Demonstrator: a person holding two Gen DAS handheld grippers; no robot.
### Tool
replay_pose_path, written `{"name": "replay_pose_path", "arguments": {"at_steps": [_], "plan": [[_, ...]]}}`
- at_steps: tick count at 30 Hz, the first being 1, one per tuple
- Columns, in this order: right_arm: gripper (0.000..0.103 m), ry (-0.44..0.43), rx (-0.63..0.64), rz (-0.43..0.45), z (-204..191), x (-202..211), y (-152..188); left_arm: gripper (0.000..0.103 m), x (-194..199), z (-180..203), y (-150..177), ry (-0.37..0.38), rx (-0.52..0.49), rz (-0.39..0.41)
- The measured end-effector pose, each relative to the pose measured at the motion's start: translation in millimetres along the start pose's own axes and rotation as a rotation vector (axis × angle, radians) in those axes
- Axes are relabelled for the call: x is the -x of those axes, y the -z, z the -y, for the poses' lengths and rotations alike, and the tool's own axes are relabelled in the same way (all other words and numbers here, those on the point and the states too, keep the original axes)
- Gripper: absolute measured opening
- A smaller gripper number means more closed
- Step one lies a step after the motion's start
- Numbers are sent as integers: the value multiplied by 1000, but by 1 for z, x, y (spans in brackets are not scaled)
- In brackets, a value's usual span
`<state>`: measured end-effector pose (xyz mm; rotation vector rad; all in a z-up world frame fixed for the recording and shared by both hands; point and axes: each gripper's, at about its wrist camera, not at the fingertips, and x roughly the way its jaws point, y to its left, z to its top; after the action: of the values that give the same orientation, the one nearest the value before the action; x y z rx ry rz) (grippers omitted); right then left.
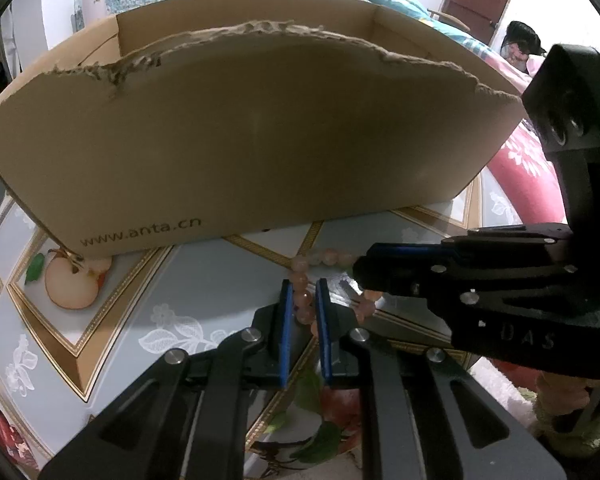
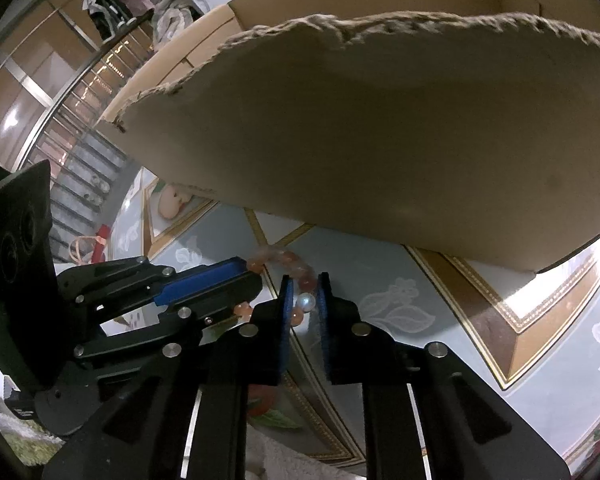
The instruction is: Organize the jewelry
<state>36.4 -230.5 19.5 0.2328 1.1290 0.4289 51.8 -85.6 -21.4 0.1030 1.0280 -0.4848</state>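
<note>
The bead bracelet (image 1: pixel 306 300) is pinched by the fingers of both the left gripper (image 1: pixel 305 286) and right gripper (image 2: pixel 305 280), on the surface (image 1: pixel 140 300) at six o'clock of the cardboard box (image 1: pixel 260 140). Boxing is judged not yet done.

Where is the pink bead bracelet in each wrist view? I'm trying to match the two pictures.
Left wrist view: the bead bracelet sits low and centre, running between the left gripper's jaws and under the right gripper.
Right wrist view: low and centre-left, the same bracelet sits between the right gripper's jaws.
Shared landmark: the torn-edged cardboard box behind it.
</note>
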Motion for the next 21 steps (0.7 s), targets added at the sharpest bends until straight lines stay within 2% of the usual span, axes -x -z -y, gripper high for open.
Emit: {"name": "replay_pose_path", "arguments": {"at_steps": [6, 21], "plan": [[19, 21, 24, -1, -6, -1, 2, 11, -1, 0, -1, 5, 3, 1], [18, 34, 54, 5, -12, -6, 2, 11, 0, -2, 0, 11, 8, 3]]}}
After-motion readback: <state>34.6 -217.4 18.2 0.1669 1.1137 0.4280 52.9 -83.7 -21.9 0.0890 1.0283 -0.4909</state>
